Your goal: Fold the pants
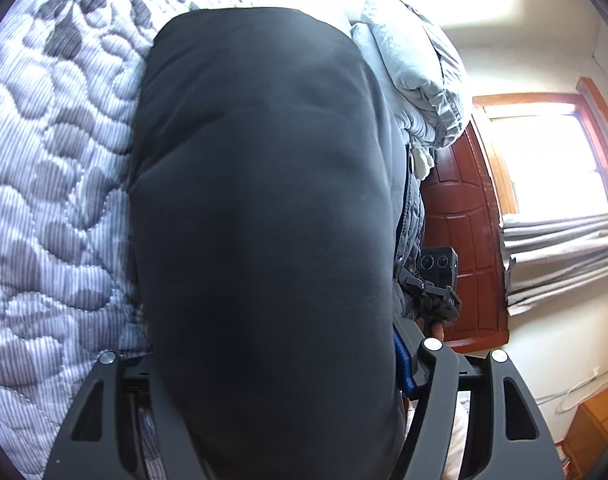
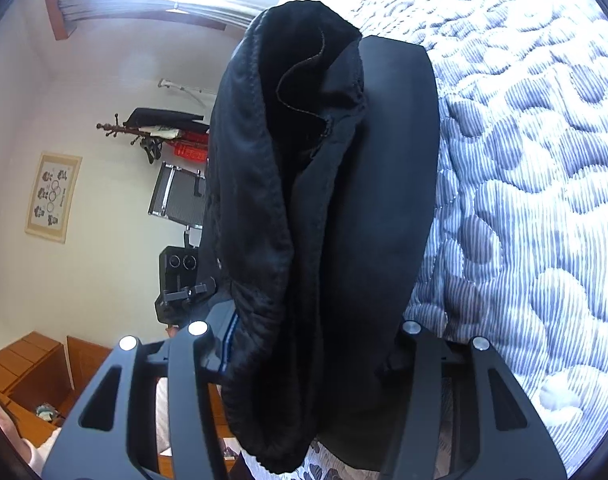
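Observation:
Black pants (image 1: 264, 220) fill the middle of the left wrist view and cover both fingers of my left gripper (image 1: 264, 112), so its fingertips are hidden. In the right wrist view the bunched waistband of the pants (image 2: 272, 200) lies between the fingers of my right gripper (image 2: 323, 128). The fabric rests against the flat dark right finger (image 2: 399, 160) and hides the left one. Both grippers are rolled on their sides, with the bed on the far side of each. Each view shows the other gripper's camera housing (image 1: 437, 268) (image 2: 180, 276) close beside the cloth.
A blue-grey quilted bedspread (image 1: 44, 160) (image 2: 543, 200) lies beneath the pants. A pile of pale folded bedding (image 1: 415, 72) sits further along the bed. A red-brown door (image 1: 459, 240), a coat rack (image 2: 144, 132), a metal case (image 2: 180, 196) and wooden cabinets (image 2: 24, 364) stand around the room.

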Available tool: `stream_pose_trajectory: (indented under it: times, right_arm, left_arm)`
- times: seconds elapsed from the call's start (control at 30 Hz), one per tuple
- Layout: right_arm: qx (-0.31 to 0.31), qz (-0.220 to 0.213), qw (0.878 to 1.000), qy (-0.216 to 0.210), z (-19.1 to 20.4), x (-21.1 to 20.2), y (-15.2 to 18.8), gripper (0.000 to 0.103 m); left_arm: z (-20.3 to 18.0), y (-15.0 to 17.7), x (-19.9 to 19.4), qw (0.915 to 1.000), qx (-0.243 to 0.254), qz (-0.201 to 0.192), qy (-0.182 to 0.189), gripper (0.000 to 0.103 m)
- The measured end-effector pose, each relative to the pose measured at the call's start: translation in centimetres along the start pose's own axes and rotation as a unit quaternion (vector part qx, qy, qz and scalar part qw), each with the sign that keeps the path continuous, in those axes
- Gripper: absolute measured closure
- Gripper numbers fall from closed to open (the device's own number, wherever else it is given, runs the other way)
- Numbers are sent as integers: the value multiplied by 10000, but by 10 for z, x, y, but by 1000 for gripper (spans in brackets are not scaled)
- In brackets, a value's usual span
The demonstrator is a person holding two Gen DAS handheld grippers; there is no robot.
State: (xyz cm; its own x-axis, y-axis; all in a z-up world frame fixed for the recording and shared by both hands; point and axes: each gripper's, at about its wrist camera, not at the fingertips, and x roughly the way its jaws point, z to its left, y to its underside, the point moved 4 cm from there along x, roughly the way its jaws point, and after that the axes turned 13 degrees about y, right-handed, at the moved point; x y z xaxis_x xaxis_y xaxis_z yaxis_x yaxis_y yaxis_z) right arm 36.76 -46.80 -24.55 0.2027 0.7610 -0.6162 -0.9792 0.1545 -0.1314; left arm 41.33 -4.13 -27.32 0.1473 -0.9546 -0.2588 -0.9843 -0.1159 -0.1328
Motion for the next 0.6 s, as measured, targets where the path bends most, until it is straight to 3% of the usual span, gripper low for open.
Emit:
stream_pose_trajectory:
  times: [0.17, 0.3, 0.6]
  right_arm:
    - [87, -38, 9999, -51, 0, -2, -1, 33]
    - [250, -104, 9996, -91, -9, -12, 3, 32]
    - [335, -295, 9986, 298, -24, -55, 28, 25]
  left_arm:
    - [-1, -3, 3, 9998, 8, 138, -167, 29]
    - [0, -5, -1, 9994, -98, 194, -258, 26]
    - [-2, 8, -37, 9972, -103, -53, -734, 11]
